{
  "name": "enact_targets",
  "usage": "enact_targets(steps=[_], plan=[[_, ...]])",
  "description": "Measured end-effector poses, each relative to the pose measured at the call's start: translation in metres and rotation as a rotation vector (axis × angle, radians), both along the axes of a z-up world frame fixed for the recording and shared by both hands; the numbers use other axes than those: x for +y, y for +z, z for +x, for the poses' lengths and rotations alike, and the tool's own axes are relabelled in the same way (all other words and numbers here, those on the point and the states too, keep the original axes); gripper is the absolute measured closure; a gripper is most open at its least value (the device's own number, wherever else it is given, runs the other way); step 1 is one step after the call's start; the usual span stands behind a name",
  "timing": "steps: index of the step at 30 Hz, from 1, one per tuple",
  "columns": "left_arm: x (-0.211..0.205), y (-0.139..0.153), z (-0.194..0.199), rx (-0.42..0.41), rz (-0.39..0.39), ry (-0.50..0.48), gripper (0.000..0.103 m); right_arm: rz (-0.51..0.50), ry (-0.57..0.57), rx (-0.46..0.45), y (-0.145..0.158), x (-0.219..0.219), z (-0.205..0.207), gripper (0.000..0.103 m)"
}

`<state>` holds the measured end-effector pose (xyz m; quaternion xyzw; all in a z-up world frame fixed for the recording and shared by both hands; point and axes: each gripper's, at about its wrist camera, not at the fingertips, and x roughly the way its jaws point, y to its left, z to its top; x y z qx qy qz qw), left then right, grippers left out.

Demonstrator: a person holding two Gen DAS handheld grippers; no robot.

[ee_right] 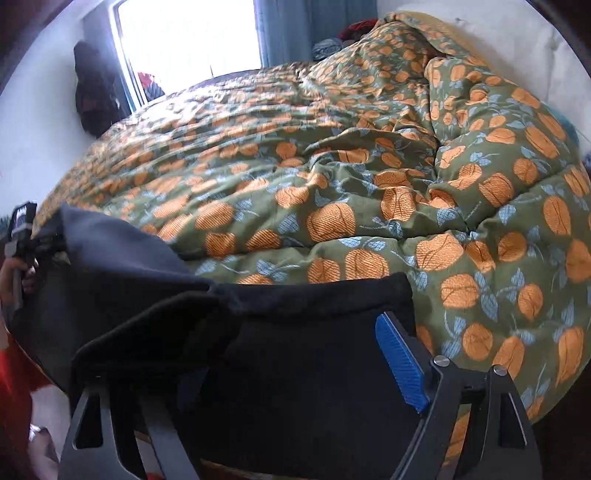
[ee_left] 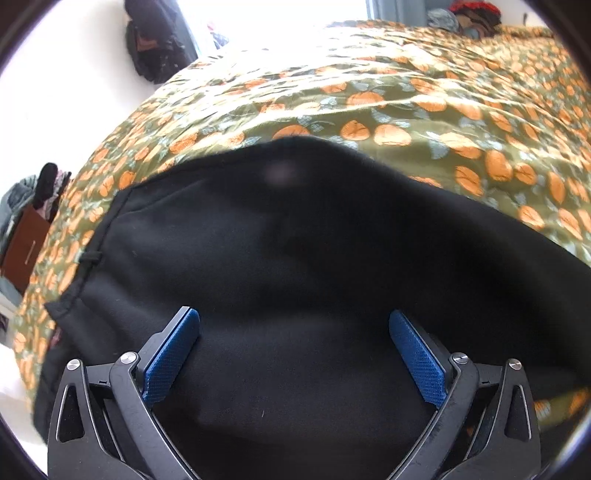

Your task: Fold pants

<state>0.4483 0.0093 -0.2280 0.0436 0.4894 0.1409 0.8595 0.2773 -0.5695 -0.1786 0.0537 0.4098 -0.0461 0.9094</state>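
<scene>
Black pants lie spread across the near part of a bed under a green quilt with orange fruit print. My left gripper hovers low over the dark cloth, open, its blue pads far apart with nothing pinched. In the right wrist view the pants fill the lower left, with a folded flap raised. My right gripper stands open over them. Its right blue pad shows bare; a fold of the cloth hides the left finger. The left gripper, in a hand, sits at the far left.
The rumpled quilt bunches high at the back right beside a white pillow. A dark bag hangs next to a bright window. Piled clothes lie at the bed's far end. A brown cabinet stands off the left edge.
</scene>
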Motion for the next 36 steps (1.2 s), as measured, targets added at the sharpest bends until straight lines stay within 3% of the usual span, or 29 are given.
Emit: enact_targets(steps=[4,9,11,13,16,18,20,22,25,26,28,30,33,34,35,36], plan=[[0.001,0.023,-0.028,-0.018,-0.049,-0.049,0.001,-0.076,-0.035,-0.027,0.015,0.01,0.0,0.019],[0.019,0.04,-0.066,-0.003,-0.079,-0.061,0.001,-0.067,-0.103,0.011,0.021,0.0,-0.009,0.019],[0.031,0.045,-0.083,-0.012,-0.089,-0.055,0.001,-0.13,-0.182,0.025,0.024,-0.007,-0.014,0.018],[0.043,0.047,-0.1,-0.026,-0.088,-0.053,0.001,-0.109,-0.245,0.025,0.03,-0.025,-0.022,0.018],[0.052,0.048,-0.115,-0.043,-0.066,-0.058,0.001,-0.021,-0.327,0.013,0.049,-0.039,-0.037,0.018],[0.055,0.046,-0.121,-0.051,-0.061,-0.065,0.001,0.059,-0.302,-0.004,0.066,-0.026,-0.045,0.018],[0.056,0.043,-0.122,-0.052,-0.075,-0.062,0.001,0.234,-0.249,-0.018,0.073,-0.004,-0.052,0.018],[0.058,0.038,-0.121,-0.054,-0.097,-0.05,0.001,0.439,-0.216,-0.019,0.064,0.02,-0.056,0.018],[0.055,0.02,-0.115,-0.027,-0.11,-0.035,0.001,0.739,-0.236,0.039,0.018,0.057,-0.053,0.018],[0.054,0.011,-0.111,-0.006,-0.103,-0.031,0.001,0.796,-0.241,0.055,0.004,0.063,-0.05,0.018],[0.053,-0.002,-0.109,0.017,-0.093,-0.037,0.0,0.84,-0.306,0.066,-0.026,0.071,-0.043,0.019],[0.053,-0.006,-0.11,0.002,-0.088,-0.049,0.0,0.822,-0.419,0.033,-0.041,0.066,-0.042,0.02],[0.054,-0.003,-0.112,0.007,-0.097,-0.048,0.0,0.835,-0.621,-0.107,-0.053,0.05,-0.052,0.02],[0.055,0.0,-0.112,0.013,-0.1,-0.047,0.001,0.811,-0.677,-0.152,-0.051,0.046,-0.056,0.023],[0.056,0.003,-0.113,0.016,-0.104,-0.045,0.001,0.781,-0.713,-0.175,-0.049,0.044,-0.058,0.036],[0.057,0.007,-0.112,0.016,-0.108,-0.042,0.001,0.735,-0.742,-0.183,-0.046,0.041,-0.058,0.068]])
